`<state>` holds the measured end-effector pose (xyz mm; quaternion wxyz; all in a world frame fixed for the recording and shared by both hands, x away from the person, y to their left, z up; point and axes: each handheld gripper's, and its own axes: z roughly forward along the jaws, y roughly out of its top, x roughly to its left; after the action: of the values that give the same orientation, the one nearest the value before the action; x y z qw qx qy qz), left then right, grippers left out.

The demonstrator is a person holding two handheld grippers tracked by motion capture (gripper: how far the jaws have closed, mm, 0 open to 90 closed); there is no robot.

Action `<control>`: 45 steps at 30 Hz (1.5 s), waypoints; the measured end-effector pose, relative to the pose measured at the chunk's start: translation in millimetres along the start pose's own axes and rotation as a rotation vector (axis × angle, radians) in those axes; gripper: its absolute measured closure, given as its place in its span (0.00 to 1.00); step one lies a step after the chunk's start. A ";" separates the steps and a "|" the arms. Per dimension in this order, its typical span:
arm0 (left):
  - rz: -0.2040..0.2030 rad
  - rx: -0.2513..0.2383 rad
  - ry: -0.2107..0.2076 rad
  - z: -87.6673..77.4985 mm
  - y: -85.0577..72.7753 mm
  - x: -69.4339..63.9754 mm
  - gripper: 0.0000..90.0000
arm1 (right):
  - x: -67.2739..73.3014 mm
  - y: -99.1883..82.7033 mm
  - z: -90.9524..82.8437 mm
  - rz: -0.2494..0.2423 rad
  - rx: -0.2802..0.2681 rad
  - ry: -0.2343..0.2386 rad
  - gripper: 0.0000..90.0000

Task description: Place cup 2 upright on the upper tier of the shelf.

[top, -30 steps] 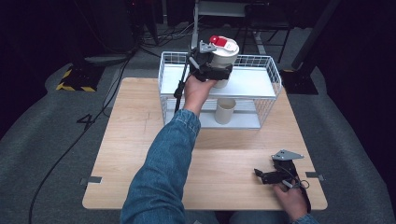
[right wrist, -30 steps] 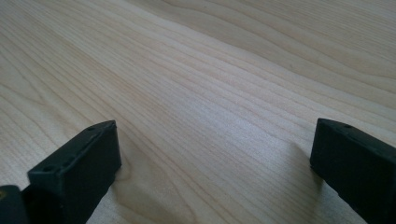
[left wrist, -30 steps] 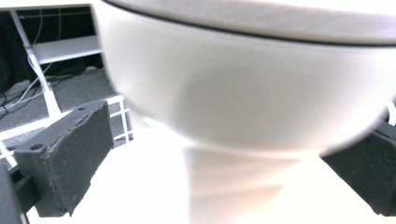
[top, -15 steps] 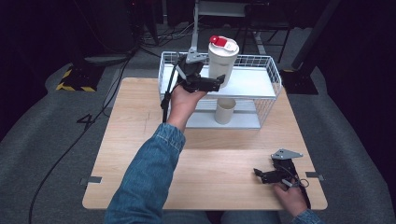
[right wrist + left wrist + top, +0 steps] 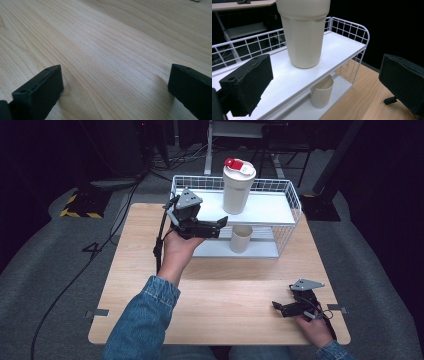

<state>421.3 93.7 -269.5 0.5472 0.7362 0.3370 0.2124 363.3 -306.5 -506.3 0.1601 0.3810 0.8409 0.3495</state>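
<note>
Left jaws: spread wide, nothing gripped between them; in the left gripper view the tall cream tumbler [image 5: 303,32] is seen ahead of the gap, clear of both pads.
Left gripper [image 5: 216,226]: held just in front of the rack's left half, jaws pointed toward the tumbler, well short of it.
Right jaws: parted wide with bare wood between them in the right gripper view; they have just been opening, with nothing between them.
Right gripper [image 5: 280,309]: laid low at the near right corner of the table [image 5: 225,295], held by the right hand [image 5: 315,327].
Tumbler: stood upright on the upper shelf [image 5: 265,210] of the white wire rack [image 5: 292,200], toward the middle; a white lid with a red flap [image 5: 235,165] is fitted on top.
Small cup [image 5: 241,238]: set upright and open-topped on the lower shelf, below and slightly right of the tumbler.
Rack: placed at the far edge of the table, wire railing around the back and sides of the top shelf.
Left hand [image 5: 177,251]: seen from above with a denim sleeve [image 5: 145,320] running back toward the near edge.
Cable [image 5: 160,240]: hung from the left gripper down beside the hand.
</note>
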 end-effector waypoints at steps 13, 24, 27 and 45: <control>0.022 0.020 0.005 -45.0 -39.5 -5.1 0.00 | 0.0 0.0 0.0 0.000 0.000 0.000 0.00; 0.033 0.069 0.002 -70.7 -87.1 -5.5 0.00 | 0.1 0.0 0.0 0.000 0.000 0.000 0.00; 0.016 0.082 0.008 -74.5 -105.1 -3.5 0.00 | 0.1 0.0 0.0 0.000 0.000 0.000 0.00; 0.015 0.229 0.044 -74.0 -197.0 3.1 0.00 | 0.0 0.0 -0.1 -0.001 0.001 0.000 0.00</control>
<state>321.0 179.3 -433.5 0.4504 0.7914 0.3656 0.1929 363.2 -306.6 -506.2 0.1599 0.3806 0.8414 0.3488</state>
